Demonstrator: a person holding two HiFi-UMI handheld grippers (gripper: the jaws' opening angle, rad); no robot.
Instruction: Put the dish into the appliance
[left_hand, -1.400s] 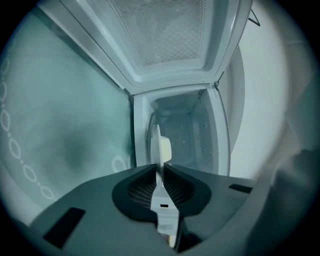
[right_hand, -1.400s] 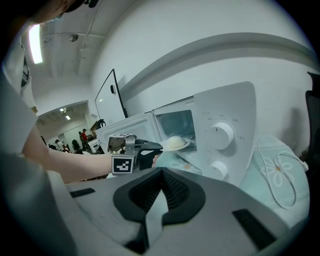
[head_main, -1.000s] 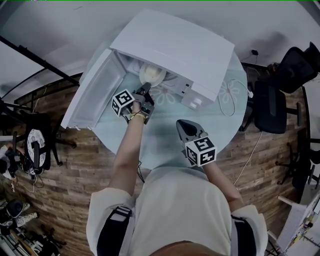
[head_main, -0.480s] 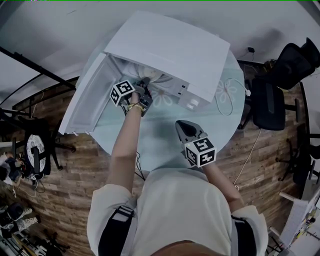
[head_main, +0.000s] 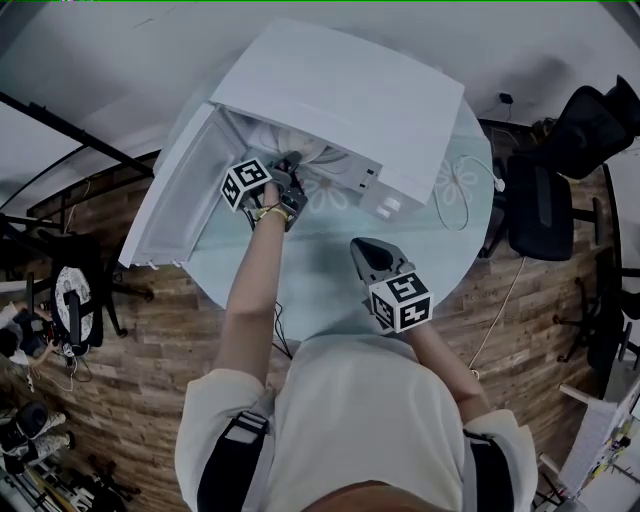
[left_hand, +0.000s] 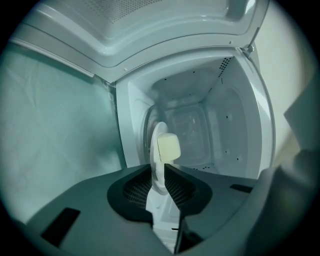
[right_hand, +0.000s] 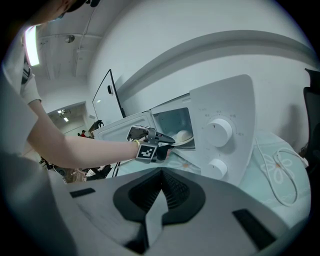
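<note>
The appliance is a white microwave on a round table, its door swung open to the left. My left gripper reaches into the opening with a white dish edge-on between its jaws; a pale bun lies on the dish. The pads still touch the rim while the jaws are opening. In the right gripper view the dish sits just inside the cavity. My right gripper hovers over the table's near part, shut and empty.
The table has a pale green cloth with flower prints. A white cable loops to the right of the microwave. Two knobs sit on its front panel. Black office chairs stand at the right, a stand at the left.
My left gripper has carried the dish forward from the microwave's mouth into the cavity, so the housing now mostly hides it. The right gripper has stayed put.
</note>
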